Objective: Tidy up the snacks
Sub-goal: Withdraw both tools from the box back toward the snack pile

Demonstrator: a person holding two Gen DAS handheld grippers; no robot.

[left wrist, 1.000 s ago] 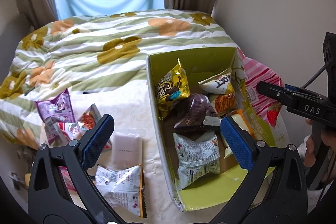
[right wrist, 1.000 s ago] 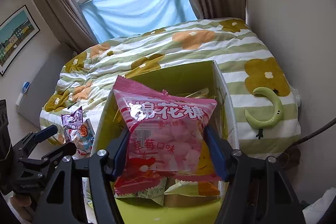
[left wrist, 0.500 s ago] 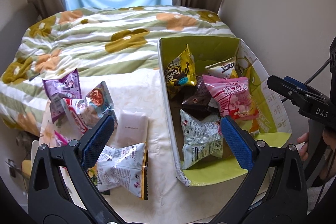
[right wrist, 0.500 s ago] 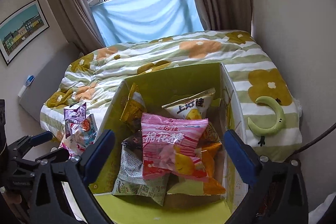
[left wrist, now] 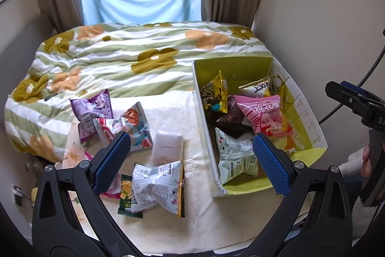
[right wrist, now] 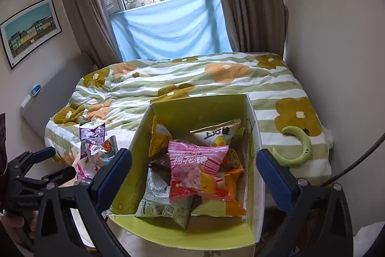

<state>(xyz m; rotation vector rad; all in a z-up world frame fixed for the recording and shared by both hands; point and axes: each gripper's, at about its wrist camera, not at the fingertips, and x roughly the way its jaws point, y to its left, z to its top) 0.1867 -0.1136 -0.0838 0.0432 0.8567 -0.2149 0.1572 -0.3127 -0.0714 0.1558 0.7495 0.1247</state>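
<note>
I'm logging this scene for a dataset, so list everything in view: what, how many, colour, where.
box: one, yellow-green, on the table by the bed
pink marshmallow bag: one, pink, on top of the packets in the box
other packets in the box: at least five; yellow, brown, pale green, white, orange
loose packets: about seven, mixed colours, on the table left of the box
table: one, cream
bed quilt: one, green-striped with flowers
moon plush: one, green, on the quilt
framed picture: one, on the wall
left gripper: open, empty
right gripper: open, empty
</note>
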